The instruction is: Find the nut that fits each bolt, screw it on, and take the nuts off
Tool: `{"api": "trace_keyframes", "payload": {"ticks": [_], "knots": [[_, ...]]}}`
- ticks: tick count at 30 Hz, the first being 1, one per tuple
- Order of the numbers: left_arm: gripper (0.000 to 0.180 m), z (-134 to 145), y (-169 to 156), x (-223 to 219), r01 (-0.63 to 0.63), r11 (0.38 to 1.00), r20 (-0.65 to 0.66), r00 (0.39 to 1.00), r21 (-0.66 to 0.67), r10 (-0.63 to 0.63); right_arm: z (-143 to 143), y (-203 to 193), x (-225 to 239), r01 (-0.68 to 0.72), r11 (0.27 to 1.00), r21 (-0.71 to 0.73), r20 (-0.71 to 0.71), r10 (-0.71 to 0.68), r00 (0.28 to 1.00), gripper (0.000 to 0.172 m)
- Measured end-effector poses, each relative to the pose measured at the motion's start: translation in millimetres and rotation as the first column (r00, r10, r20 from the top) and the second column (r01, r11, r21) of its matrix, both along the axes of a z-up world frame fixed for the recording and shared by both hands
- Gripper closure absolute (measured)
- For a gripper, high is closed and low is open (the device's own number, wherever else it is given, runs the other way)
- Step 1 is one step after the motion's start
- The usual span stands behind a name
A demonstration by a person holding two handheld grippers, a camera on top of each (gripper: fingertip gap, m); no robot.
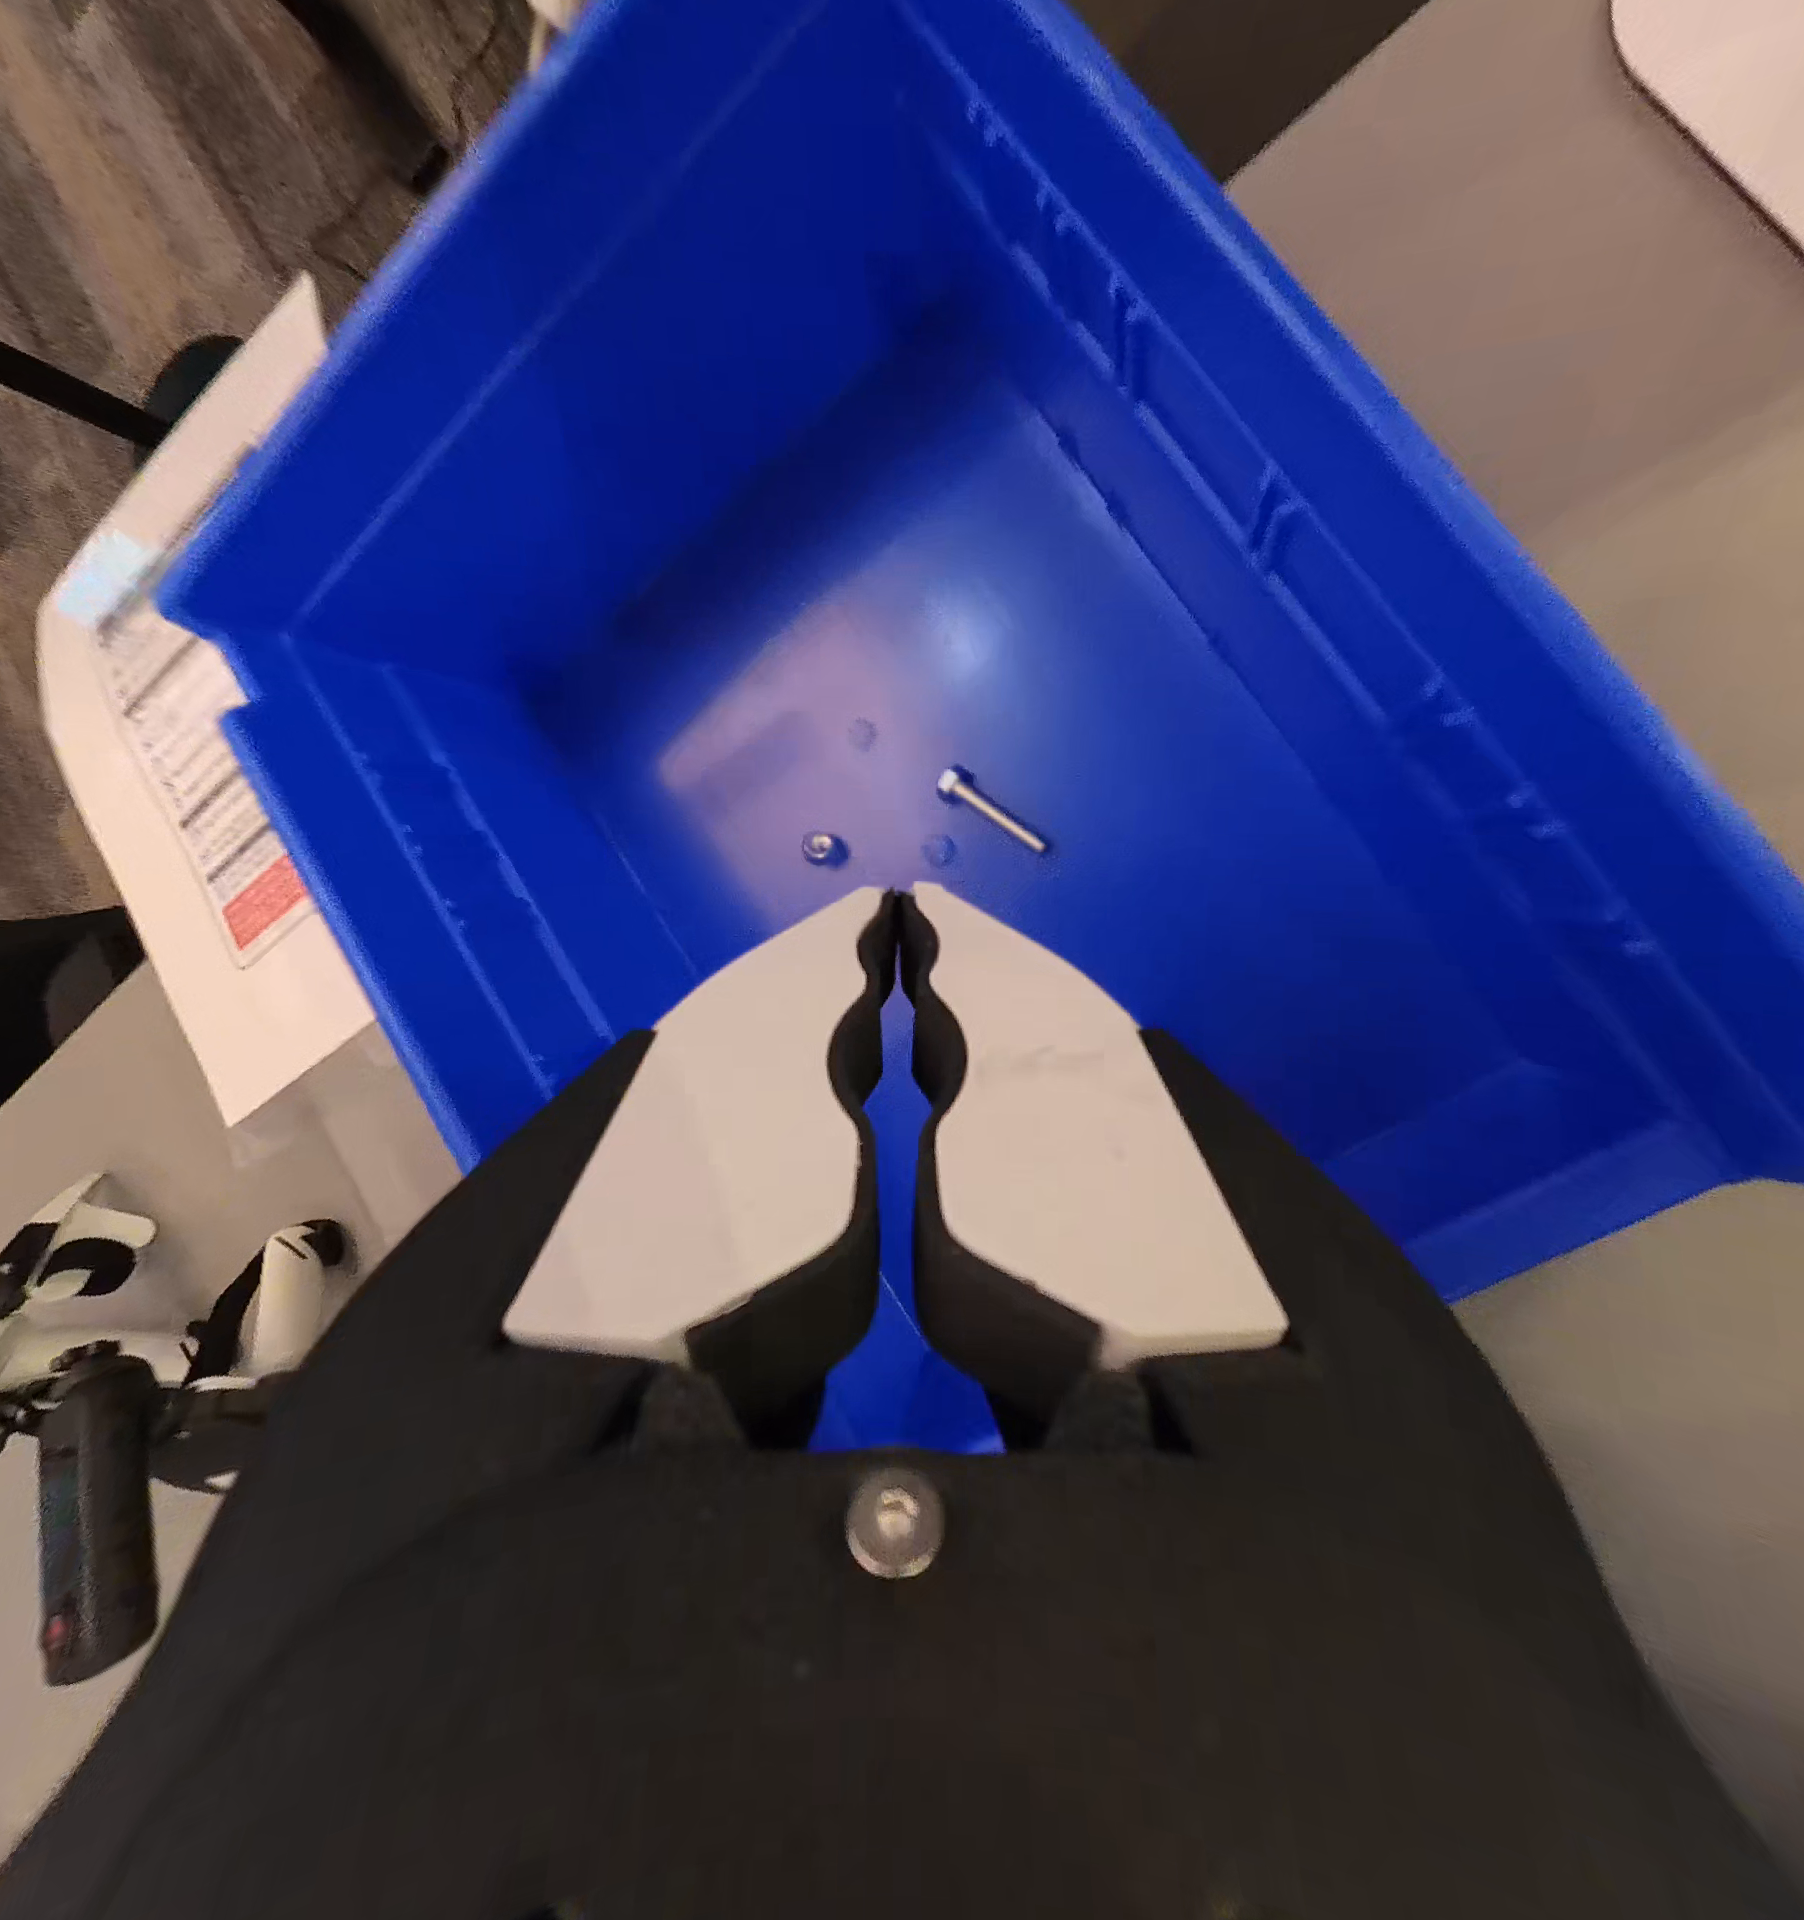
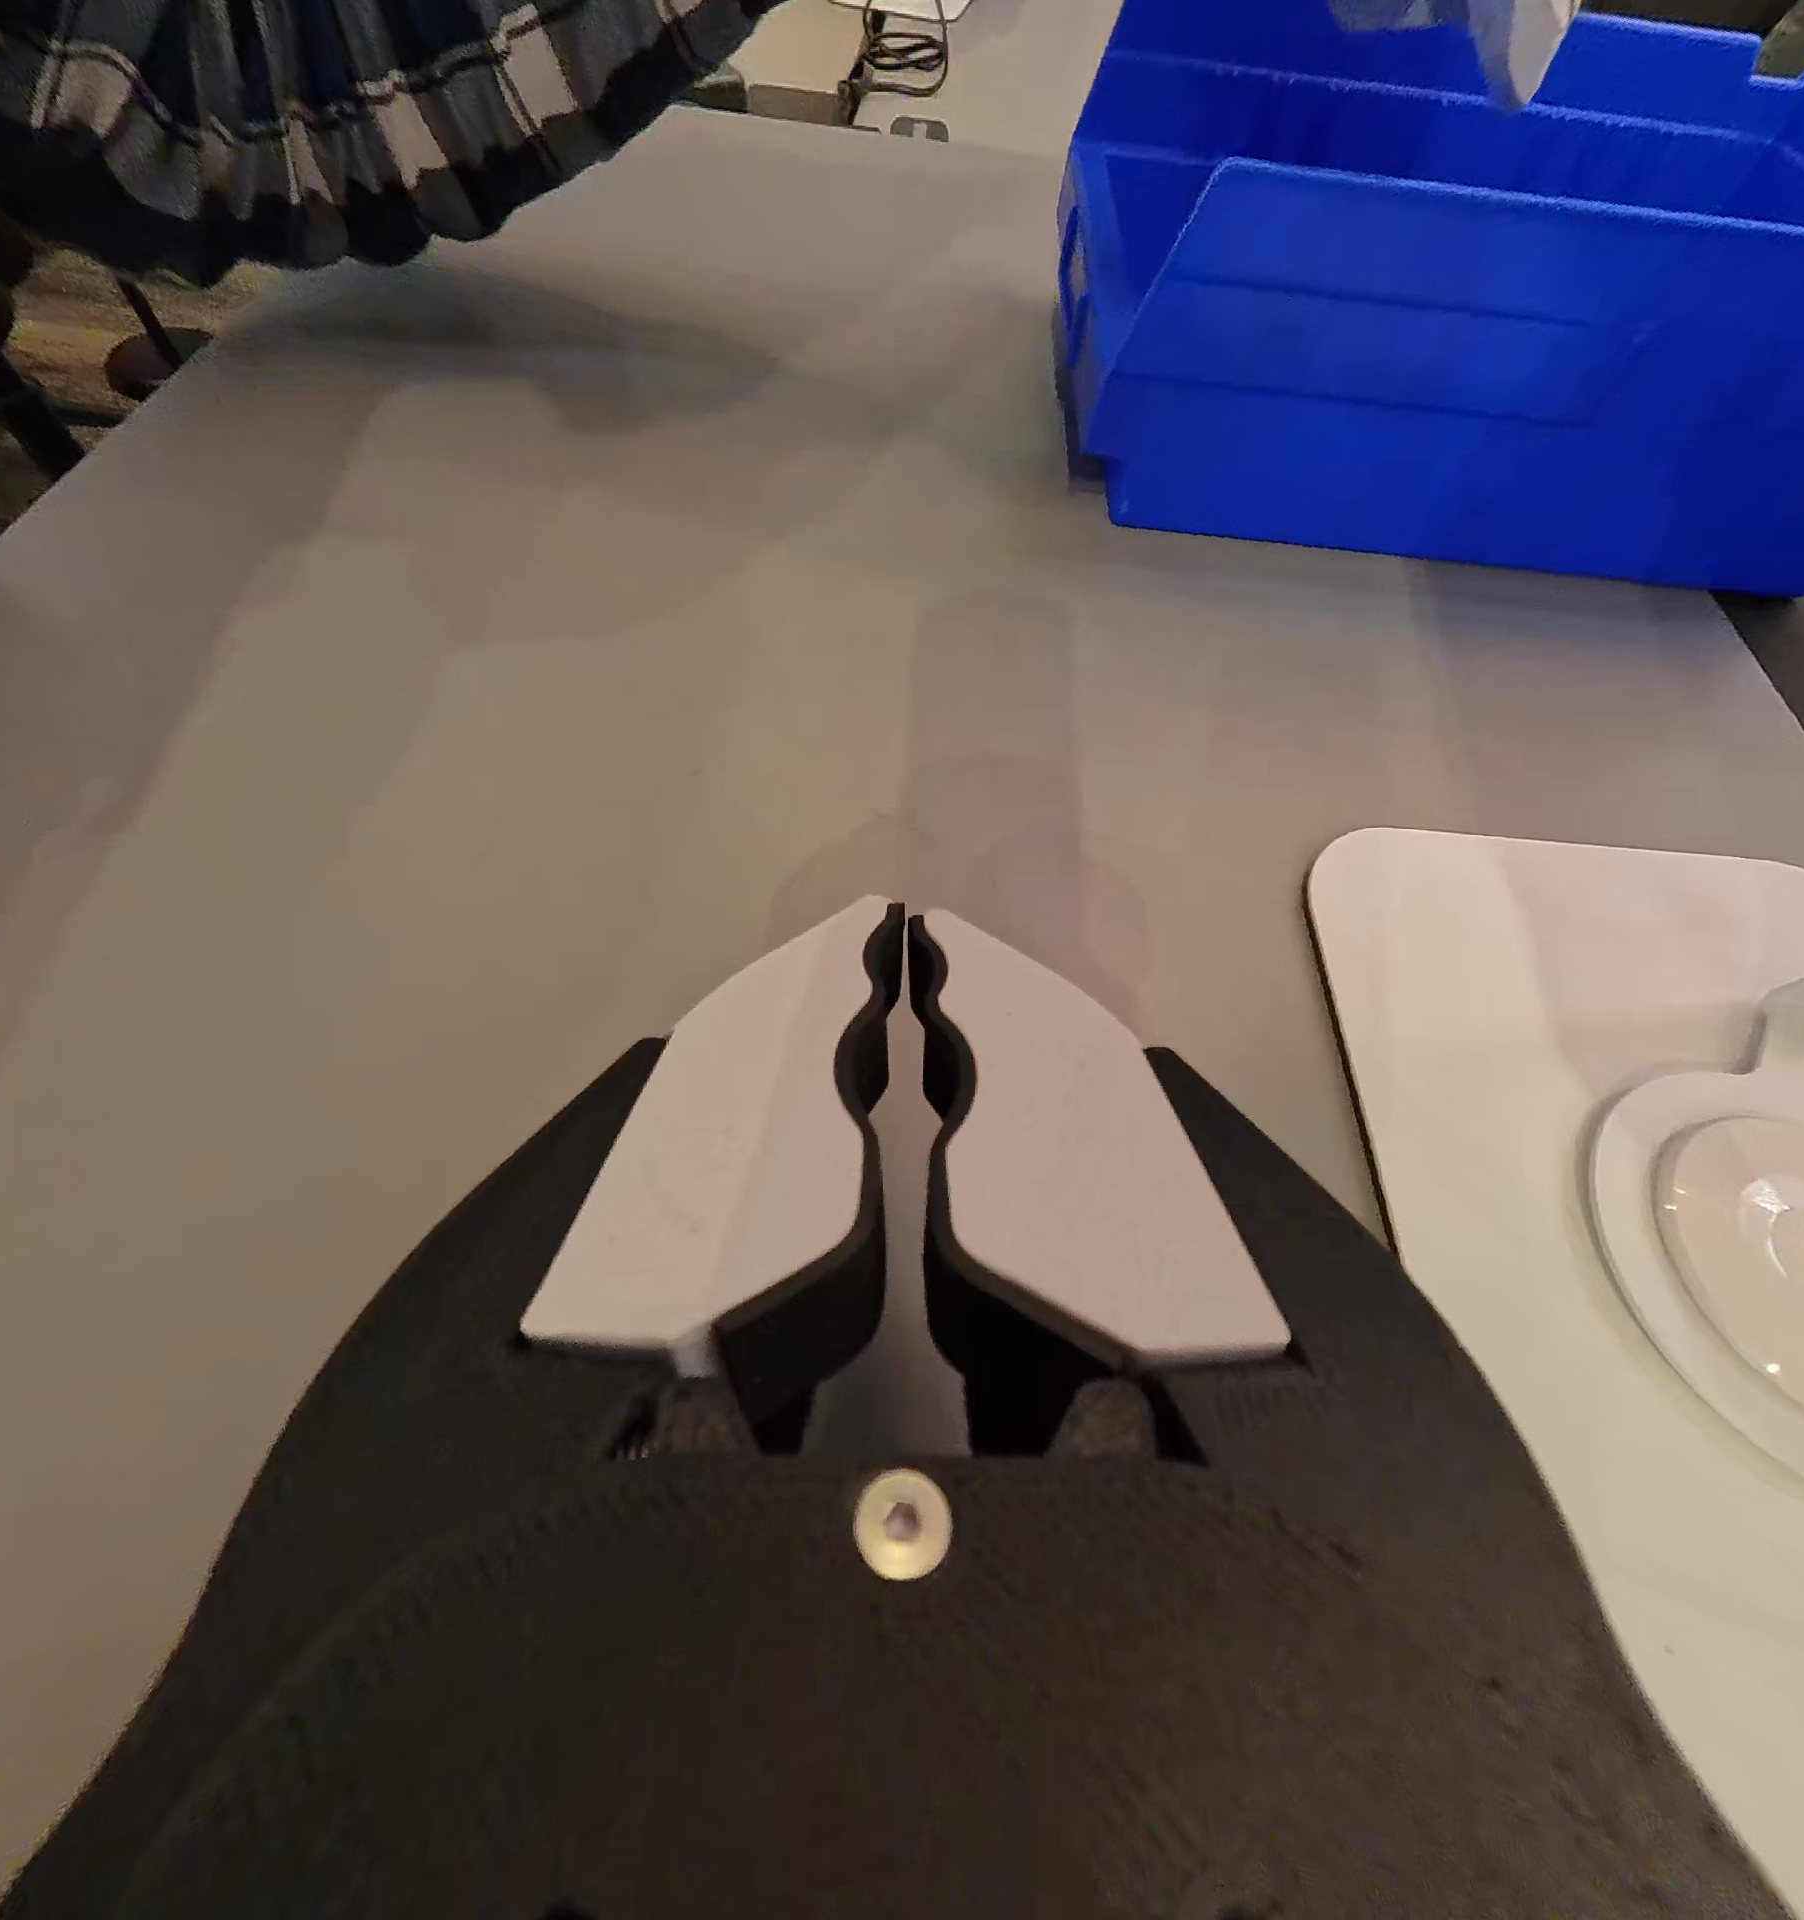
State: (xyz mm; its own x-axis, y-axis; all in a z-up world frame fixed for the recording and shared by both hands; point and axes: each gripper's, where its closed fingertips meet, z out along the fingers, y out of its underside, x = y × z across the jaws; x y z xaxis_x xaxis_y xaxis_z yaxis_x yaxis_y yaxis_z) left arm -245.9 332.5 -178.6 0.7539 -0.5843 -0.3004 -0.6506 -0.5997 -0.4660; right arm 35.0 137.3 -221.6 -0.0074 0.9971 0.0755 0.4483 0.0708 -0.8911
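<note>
The bolt [image 1: 991,823] and a nut [image 1: 823,849] lie apart on the floor of the blue bin [image 1: 669,416], so the left hand-held gripper [image 1: 898,896], pressed together on nothing just above them, should spread before descending, while the right hand-held gripper [image 2: 900,914] waits closed over the tabletop [image 2: 462,675].

Left tongs [image 1: 896,894]: matte black, coarse-textured wedge-shaped body; one round silver screw [image 1: 893,1536] set centrally at the base of the finger slot. Two pale grey, flat-topped fingers [image 1: 742,1122] taper to a point; inner faces lined with wavy black pads (scalloped profile, widest mid-length).

Right tongs [image 2: 900,914]: same build. Black textured body, silver hex-socket screw [image 2: 901,1525], pale grey fingers [image 2: 732,1153] with wavy black pad edges.
</note>
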Motion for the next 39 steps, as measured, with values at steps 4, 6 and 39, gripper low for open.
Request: {"api": "trace_keyframes", "payload": {"ticks": [4,6,39], "knots": [[0.177,-20,6,-3,-0.007,1.0,-0.008,1.0,-0.025,0.007,-1,-1,0,-0.005,1.0,0.005,0.006,0.005,1.0,0.171],[0.174,-29,17,-3,-0.014,0.999,-0.009,1.0,-0.034,0.014,-1,-1,0,-0.007,1.0,0.005,0.008,0.007,1.0,0.171],[0.169,-95,64,-35,-0.251,0.897,-0.012,0.964,-0.363,0.265,-3,-5,1,-0.029,1.0,0.012,0.023,0.029,0.999,0.171]]}}
